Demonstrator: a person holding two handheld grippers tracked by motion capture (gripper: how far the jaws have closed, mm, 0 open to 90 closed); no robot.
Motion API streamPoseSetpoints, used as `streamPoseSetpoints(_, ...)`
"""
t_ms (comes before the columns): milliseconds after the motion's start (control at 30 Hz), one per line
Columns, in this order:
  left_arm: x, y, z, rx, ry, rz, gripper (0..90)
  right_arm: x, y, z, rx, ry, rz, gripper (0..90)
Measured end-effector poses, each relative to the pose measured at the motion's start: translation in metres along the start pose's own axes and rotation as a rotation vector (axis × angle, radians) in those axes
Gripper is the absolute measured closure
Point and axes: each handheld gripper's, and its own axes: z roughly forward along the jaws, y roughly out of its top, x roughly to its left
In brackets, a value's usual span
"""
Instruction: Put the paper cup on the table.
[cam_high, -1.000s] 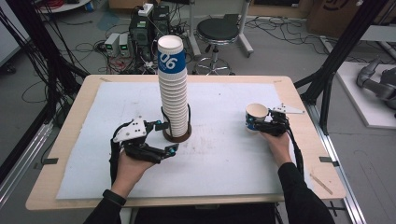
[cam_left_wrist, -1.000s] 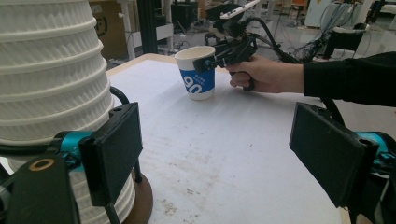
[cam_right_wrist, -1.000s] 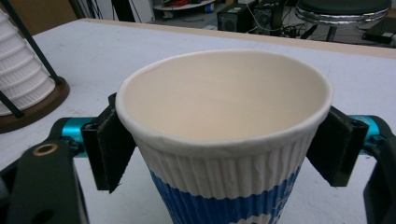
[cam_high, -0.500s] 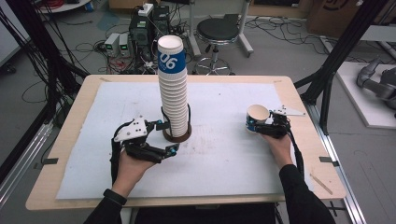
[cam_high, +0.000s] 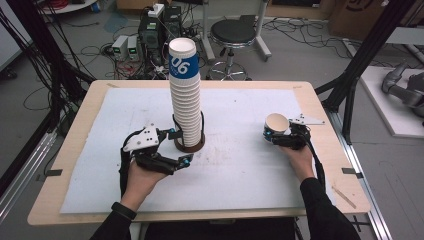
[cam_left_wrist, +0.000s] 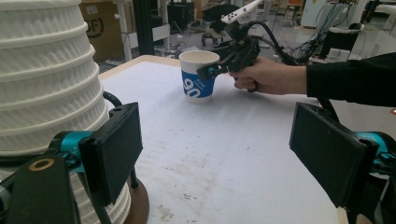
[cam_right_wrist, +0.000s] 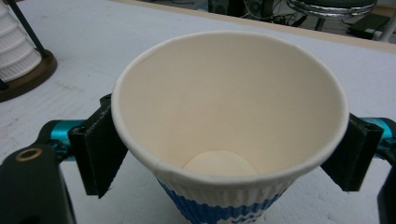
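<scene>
Nearest us, we are resting our left gripper (cam_high: 186, 159) beside the stack of cups (cam_high: 185, 100), jaws apart on nothing, one jaw by the stack's brown base (cam_high: 190, 147), perhaps to steady it. Farther right, our right gripper (cam_high: 276, 138) is standing around the single cup (cam_right_wrist: 229, 126); its jaws have just been opening, with the cup between them, upright on the white mat (cam_high: 240, 170). We are judging the cup released and set well apart from the stack.
</scene>
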Motion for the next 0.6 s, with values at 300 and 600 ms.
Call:
streamPoseSetpoints(300,-0.0007,0.0004,0.0014,0.004,-0.012,0.002,17.0,0.002,-0.0003,0.0001,0.021,-0.032,0.003,13.4)
streamPoseSetpoints(600,-0.0004,0.0008,0.0029,0.01,-0.016,0.005,17.0,0.0057,0.0021,-0.0081,0.065,-0.057,-0.004,13.3)
